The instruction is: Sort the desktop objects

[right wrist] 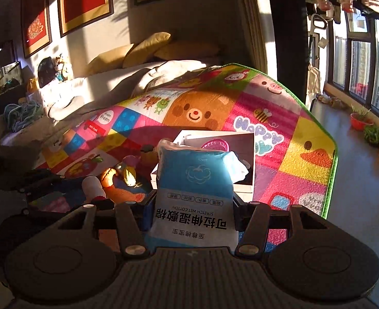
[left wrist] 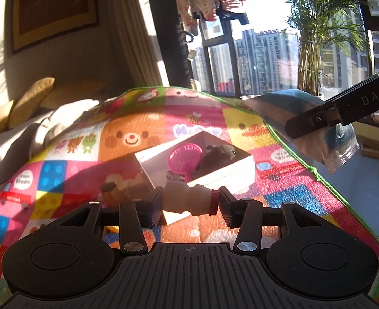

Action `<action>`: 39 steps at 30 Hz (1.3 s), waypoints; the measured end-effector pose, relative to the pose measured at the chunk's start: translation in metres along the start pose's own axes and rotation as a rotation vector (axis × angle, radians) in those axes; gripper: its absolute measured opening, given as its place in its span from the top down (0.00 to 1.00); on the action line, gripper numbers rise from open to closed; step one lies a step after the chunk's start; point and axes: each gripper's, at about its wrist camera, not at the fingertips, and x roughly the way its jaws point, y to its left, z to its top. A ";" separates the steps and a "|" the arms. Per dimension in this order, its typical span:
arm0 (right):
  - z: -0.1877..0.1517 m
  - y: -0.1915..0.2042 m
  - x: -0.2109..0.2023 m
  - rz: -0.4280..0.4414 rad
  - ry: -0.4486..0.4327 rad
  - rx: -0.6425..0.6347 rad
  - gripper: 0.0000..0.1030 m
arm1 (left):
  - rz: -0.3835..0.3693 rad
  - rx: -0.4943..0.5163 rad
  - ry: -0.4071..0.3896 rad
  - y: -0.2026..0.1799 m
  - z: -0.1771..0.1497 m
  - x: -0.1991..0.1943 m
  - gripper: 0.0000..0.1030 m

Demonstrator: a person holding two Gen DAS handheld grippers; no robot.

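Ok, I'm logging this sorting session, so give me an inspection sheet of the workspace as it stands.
Surface: colourful play mat, sunlit, partly shadowed.
Job's things: white box holding pink round item and a dark object; small white bottle; blue cotton-pad pack.
Clutter: toys left of box.
Grippers: left gripper shut on bottle; right gripper shut on pack.
Cables: nothing seen.
Surroundings: sofa cushions, windows, potted palm.

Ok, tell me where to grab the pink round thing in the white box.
Probably by its upper edge, coming from above. The pink round thing sits inside the white box, whose walls block a sideways approach, and a dark object crowds its right side.
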 end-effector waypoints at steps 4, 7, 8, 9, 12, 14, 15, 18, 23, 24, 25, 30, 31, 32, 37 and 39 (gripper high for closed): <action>0.038 -0.016 0.016 -0.006 -0.055 0.030 0.46 | 0.016 0.016 -0.048 0.015 0.035 0.041 0.51; 0.076 -0.026 0.040 0.016 -0.093 0.073 0.46 | 0.031 -0.035 -0.085 0.029 0.057 0.077 0.49; 0.089 -0.029 0.051 0.013 -0.106 0.091 0.46 | 0.040 -0.059 -0.096 0.033 0.060 0.088 0.44; 0.097 -0.030 0.059 0.005 -0.114 0.105 0.46 | 0.055 -0.087 -0.090 0.039 0.062 0.100 0.26; 0.127 -0.031 0.097 0.006 -0.113 0.169 0.46 | 0.104 -0.173 -0.047 0.059 0.050 0.110 0.11; 0.135 -0.025 0.119 0.009 -0.107 0.159 0.46 | 0.106 -0.213 -0.022 0.072 0.031 0.100 0.06; 0.137 -0.022 0.128 0.004 -0.101 0.147 0.46 | 0.120 -0.219 -0.007 0.077 0.018 0.093 0.06; 0.140 -0.009 0.166 -0.026 -0.076 0.120 0.26 | 0.168 -0.228 0.060 0.089 -0.017 0.076 0.03; 0.129 0.003 0.199 -0.083 -0.046 0.112 0.12 | 0.192 -0.283 0.129 0.102 -0.065 0.046 0.01; 0.127 0.005 0.200 -0.085 -0.041 0.114 0.12 | 0.196 -0.295 0.136 0.104 -0.072 0.041 0.01; 0.125 0.005 0.199 -0.089 -0.038 0.112 0.12 | 0.198 -0.307 0.142 0.106 -0.078 0.038 0.01; 0.116 0.017 0.200 -0.122 -0.007 0.048 0.22 | 0.196 -0.351 0.150 0.109 -0.097 0.032 0.00; 0.114 0.021 0.203 -0.123 0.005 0.023 0.37 | 0.202 -0.355 0.150 0.107 -0.099 0.033 0.00; 0.111 0.030 0.207 -0.122 0.036 -0.025 0.51 | 0.205 -0.360 0.151 0.107 -0.102 0.034 0.00; 0.101 0.063 0.231 -0.069 0.140 -0.096 0.71 | 0.200 -0.419 0.145 0.113 -0.112 0.036 0.00; 0.100 0.079 0.245 -0.013 0.179 -0.082 0.71 | 0.201 -0.456 0.129 0.117 -0.115 0.033 0.00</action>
